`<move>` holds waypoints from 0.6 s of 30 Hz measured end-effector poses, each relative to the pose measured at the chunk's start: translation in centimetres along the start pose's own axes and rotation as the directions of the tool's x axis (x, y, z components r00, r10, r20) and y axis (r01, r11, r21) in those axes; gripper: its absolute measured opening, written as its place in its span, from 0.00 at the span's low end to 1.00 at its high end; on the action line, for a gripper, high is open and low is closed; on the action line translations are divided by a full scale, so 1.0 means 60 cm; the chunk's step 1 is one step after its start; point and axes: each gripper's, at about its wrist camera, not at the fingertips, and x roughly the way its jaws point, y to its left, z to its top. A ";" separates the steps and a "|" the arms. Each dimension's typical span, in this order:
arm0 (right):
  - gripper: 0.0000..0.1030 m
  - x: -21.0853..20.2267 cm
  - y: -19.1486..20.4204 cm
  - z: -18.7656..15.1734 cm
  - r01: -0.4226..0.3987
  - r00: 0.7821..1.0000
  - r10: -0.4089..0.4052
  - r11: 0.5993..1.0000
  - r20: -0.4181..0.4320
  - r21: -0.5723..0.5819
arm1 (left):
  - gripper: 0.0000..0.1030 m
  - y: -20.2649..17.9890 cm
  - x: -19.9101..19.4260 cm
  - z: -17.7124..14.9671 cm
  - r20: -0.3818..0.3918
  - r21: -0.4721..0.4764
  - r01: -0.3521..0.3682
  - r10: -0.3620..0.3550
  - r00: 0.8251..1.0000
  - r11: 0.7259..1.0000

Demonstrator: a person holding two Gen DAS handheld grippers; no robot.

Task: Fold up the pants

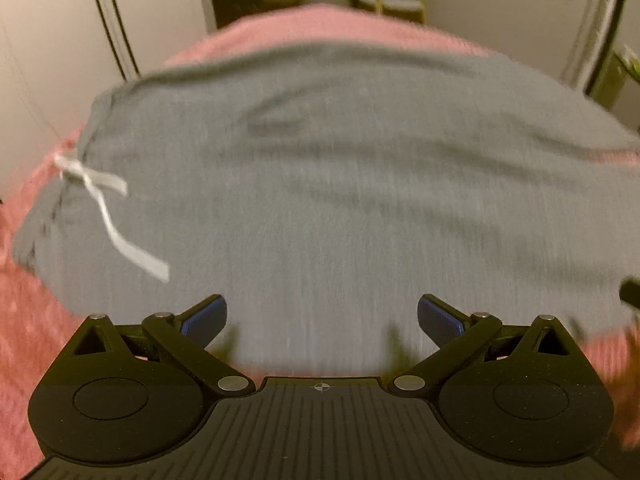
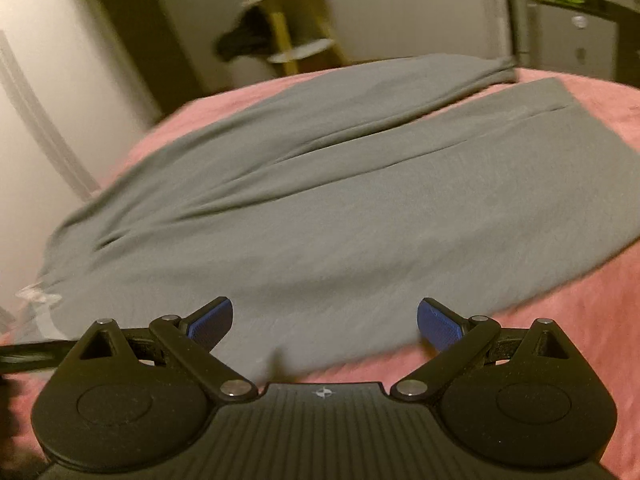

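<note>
Grey pants [image 1: 340, 184] lie spread flat on a pink bedcover [image 1: 24, 320]. A white drawstring [image 1: 116, 216] hangs from the waistband at the left. My left gripper [image 1: 322, 318] is open and empty, just above the near edge of the pants. In the right wrist view the pants [image 2: 320, 208] stretch away with both legs side by side, the cuffs at the far right. My right gripper [image 2: 325, 320] is open and empty over the pants' near edge, above the pink bedcover [image 2: 580, 300]. Both views are blurred by motion.
A yellow shelf unit [image 2: 296, 28] with dark cloth on it stands beyond the bed. White wardrobe doors [image 2: 48, 80] are at the left. A dark desk [image 2: 580, 12] with small items is at the far right.
</note>
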 end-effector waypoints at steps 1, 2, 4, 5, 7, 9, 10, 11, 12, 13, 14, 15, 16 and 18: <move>0.96 0.019 -0.011 0.017 0.041 0.999 -0.041 0.999 -0.014 0.004 | 1.00 -0.002 0.005 0.021 0.019 -0.023 -0.017 0.017 1.000 1.000; 0.96 0.041 -0.022 0.033 0.084 0.996 -0.084 0.996 -0.031 0.000 | 1.00 -0.003 0.013 0.044 0.041 -0.058 -0.032 0.035 0.999 0.998; 0.96 0.085 -0.044 0.056 0.177 0.982 -0.178 0.984 -0.061 -0.023 | 1.00 -0.004 0.036 0.093 0.078 -0.145 -0.045 0.057 0.995 0.988; 0.96 0.101 -0.053 0.063 0.208 0.975 -0.210 0.978 -0.067 -0.033 | 1.00 -0.005 0.048 0.109 0.096 -0.179 -0.056 0.074 0.993 0.982; 0.96 0.124 -0.077 0.066 0.254 0.965 -0.256 0.967 -0.053 -0.035 | 1.00 -0.010 0.088 0.142 0.121 -0.229 -0.105 0.135 0.983 0.968; 0.96 0.129 -0.092 0.063 0.245 0.969 -0.245 0.970 -0.016 -0.001 | 1.00 -0.012 0.130 0.158 0.116 -0.265 -0.158 0.194 0.974 0.951; 0.96 0.129 -0.093 0.058 0.243 0.970 -0.243 0.970 0.002 0.000 | 1.00 -0.011 0.151 0.159 0.117 -0.277 -0.182 0.221 0.968 0.943; 0.96 0.130 -0.088 0.053 0.251 0.968 -0.251 0.968 0.012 -0.025 | 1.00 -0.009 0.171 0.154 0.128 -0.284 -0.208 0.252 0.959 0.936; 0.96 0.132 -0.083 0.050 0.261 0.965 -0.261 0.963 0.010 -0.063 | 1.00 -0.004 0.184 0.148 0.141 -0.288 -0.236 0.285 0.948 0.928; 0.96 0.134 -0.077 0.054 0.263 0.964 -0.265 0.960 -0.011 -0.099 | 1.00 0.000 0.200 0.142 0.148 -0.286 -0.272 0.323 0.935 0.919; 0.96 0.133 -0.072 0.068 0.254 0.963 -0.263 0.959 -0.061 -0.124 | 1.00 0.007 0.210 0.139 0.153 -0.286 -0.299 0.352 0.924 0.910; 0.96 0.133 -0.068 0.088 0.238 0.960 -0.254 0.962 -0.121 -0.132 | 1.00 0.017 0.217 0.140 0.156 -0.295 -0.317 0.373 0.915 0.901; 0.96 0.133 -0.067 0.113 0.221 0.958 -0.239 0.967 -0.158 -0.124 | 1.00 0.031 0.221 0.146 0.154 -0.320 -0.330 0.392 0.907 0.888; 0.96 0.125 -0.062 0.171 0.189 0.974 -0.198 0.978 -0.111 -0.088 | 1.00 0.052 0.222 0.155 0.149 -0.376 -0.330 0.408 0.901 0.866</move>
